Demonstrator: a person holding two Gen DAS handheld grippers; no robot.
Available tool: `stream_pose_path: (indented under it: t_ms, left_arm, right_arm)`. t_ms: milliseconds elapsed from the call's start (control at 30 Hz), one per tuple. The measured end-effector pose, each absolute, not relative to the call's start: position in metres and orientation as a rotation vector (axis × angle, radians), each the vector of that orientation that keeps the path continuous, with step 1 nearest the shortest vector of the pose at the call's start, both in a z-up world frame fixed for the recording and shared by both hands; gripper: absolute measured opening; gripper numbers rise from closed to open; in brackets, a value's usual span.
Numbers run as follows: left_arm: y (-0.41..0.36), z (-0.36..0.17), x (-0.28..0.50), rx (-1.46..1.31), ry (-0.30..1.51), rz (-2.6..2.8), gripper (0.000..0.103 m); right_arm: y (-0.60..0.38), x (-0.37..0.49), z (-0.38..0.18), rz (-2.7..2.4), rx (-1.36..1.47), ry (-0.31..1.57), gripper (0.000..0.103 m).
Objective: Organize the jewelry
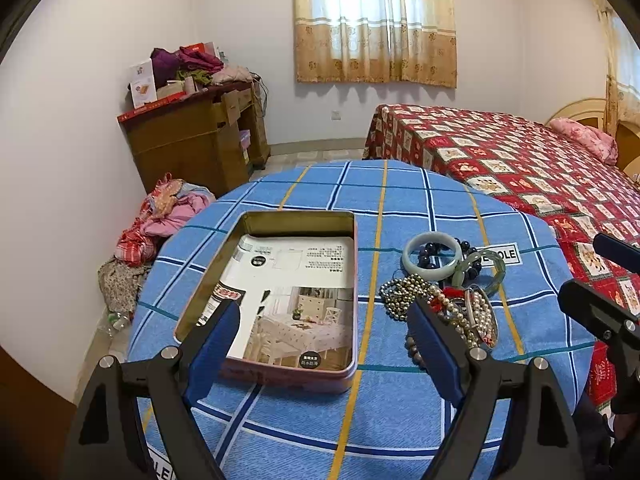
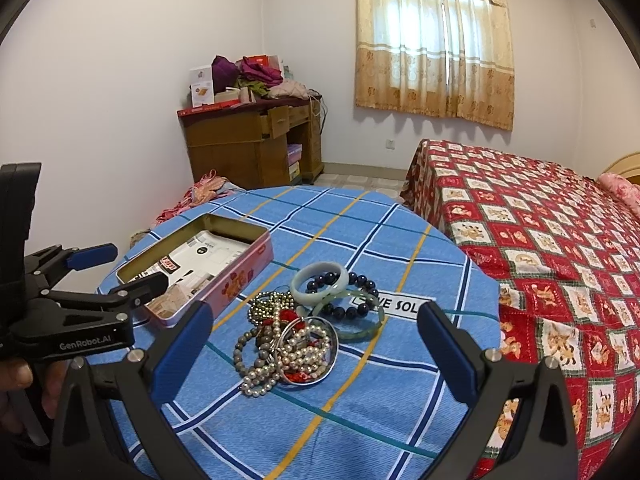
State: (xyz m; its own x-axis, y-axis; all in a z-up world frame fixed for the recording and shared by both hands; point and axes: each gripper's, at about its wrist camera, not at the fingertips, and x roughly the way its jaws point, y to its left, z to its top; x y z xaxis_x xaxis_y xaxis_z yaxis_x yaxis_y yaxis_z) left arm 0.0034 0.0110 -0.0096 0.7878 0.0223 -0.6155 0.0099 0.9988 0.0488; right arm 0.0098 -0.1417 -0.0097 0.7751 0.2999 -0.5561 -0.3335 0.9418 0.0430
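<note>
In the left wrist view the left gripper [image 1: 324, 344] fills the bottom of the frame, its blue-padded fingers [image 1: 214, 344] spread wide and holding nothing. Between them, at centre frame, an open pink tin [image 1: 280, 376] sits on the round table [image 1: 400, 420] with its blue checked cloth; a printed leaflet [image 1: 296, 300] lies flat inside the tin. Right of the tin, apart from it, lies the jewelry [image 1: 448, 296] in a heap: a pale jade bangle [image 1: 432, 272] at the top, a dark bead bracelet [image 1: 468, 266] threaded through it, a green bangle [image 1: 496, 278] to its right, and pearl strands [image 1: 476, 316] tangled below. The right gripper [image 1: 600, 280] enters at the right edge.

In the right wrist view the right gripper [image 2: 316, 354] sits low in the frame, fingers [image 2: 182, 356] wide apart and empty, with the jewelry [image 2: 304, 328] on the cloth between them. The tin [image 2: 240, 280] is at centre left. The left gripper [image 2: 120, 272] shows at the left edge, jaws apart over the tin's near end, held by a hand [image 2: 16, 384] in the lower left corner. A red quilted bed [image 2: 540, 240] fills the right side.
</note>
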Motion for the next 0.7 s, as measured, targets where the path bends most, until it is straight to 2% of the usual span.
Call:
stream_pose_path:
  t_ms: [133, 200, 367, 533, 700]
  left_arm:
    - [0.008, -0.016, 0.007, 0.056, 0.67, 0.003, 0.086]
    - [0.008, -0.023, 0.009, 0.054, 0.685, 0.001, 0.086]
    - [0.009, -0.037, 0.015, 0.044, 0.711, -0.001, 0.086]
    - [0.009, -0.043, 0.018, 0.033, 0.72, -0.006, 0.086]
    - [0.004, -0.044, 0.017, 0.039, 0.714, -0.02, 0.086]
  right_arm:
    - [-0.147, 0.015, -0.016, 0.353, -0.058, 0.606, 0.103]
    - [-0.15, 0.018, -0.022, 0.379, -0.062, 0.616, 0.098]
    - [-0.149, 0.028, -0.046, 0.421, -0.074, 0.704, 0.07]
    - [-0.142, 0.034, -0.063, 0.461, -0.088, 0.753, 0.056]
    - [-0.138, 0.037, -0.073, 0.492, -0.082, 0.784, 0.054]
